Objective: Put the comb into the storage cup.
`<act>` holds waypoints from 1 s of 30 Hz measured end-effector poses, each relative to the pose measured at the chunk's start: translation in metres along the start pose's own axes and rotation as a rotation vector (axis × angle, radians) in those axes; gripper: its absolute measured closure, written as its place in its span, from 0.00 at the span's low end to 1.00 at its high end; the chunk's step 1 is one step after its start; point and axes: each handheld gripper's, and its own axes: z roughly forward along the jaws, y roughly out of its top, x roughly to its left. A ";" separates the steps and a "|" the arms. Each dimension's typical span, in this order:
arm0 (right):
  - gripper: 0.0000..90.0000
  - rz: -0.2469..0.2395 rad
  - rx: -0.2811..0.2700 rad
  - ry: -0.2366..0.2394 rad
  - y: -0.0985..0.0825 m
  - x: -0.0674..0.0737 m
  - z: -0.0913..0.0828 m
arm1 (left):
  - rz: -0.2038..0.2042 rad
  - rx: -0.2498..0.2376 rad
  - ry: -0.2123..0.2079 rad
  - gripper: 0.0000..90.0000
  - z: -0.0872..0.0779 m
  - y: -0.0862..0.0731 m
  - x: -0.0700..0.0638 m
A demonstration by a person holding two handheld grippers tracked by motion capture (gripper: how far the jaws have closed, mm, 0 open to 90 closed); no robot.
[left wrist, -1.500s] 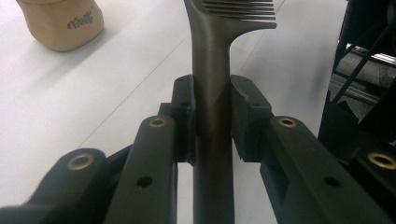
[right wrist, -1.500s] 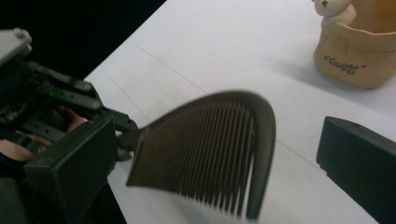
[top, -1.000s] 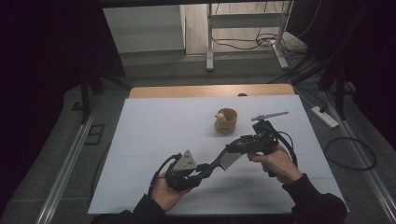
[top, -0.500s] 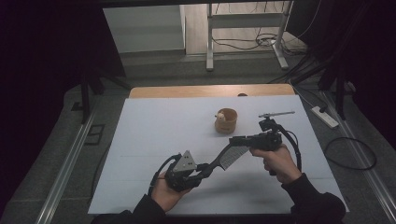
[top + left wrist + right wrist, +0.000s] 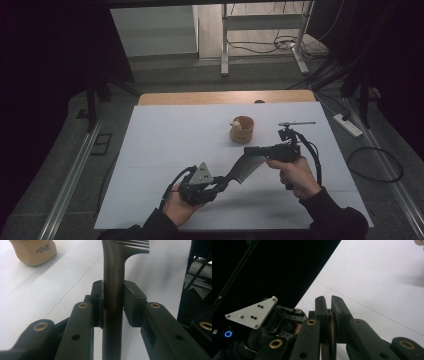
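A dark comb spans the gap between my two grippers above the white table. My left gripper is shut on its handle, both pads against it, though the jaws have just been opening slightly. My right gripper has just been closing and is now shut on the comb's toothed end, with its jaws nearly together. In the right gripper view the left gripper, with its grey plate, sits lower left in the person's hand.
A small wooden cup stands on the table just beyond the grippers, with something pale at its rim; it is also at the upper left of the left gripper view. A power strip and cables lie on the floor to the right.
The right gripper's jaws, wide open a second ago, have closed on the comb's toothed end. Both hands stayed where they were.
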 end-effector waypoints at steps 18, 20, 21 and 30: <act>0.94 -0.131 -0.033 -0.077 0.001 0.011 -0.008 | -0.154 0.047 -0.044 0.22 0.000 -0.003 0.011; 0.94 -0.136 -0.036 -0.079 0.002 0.012 -0.009 | -0.154 0.061 -0.045 0.19 -0.002 -0.004 0.012; 0.93 -0.140 -0.040 -0.083 0.002 0.012 -0.009 | -0.153 0.071 -0.049 0.17 -0.003 -0.006 0.013; 0.93 -0.170 -0.050 -0.127 0.002 0.012 -0.013 | -0.194 0.093 -0.029 0.05 -0.013 -0.018 0.027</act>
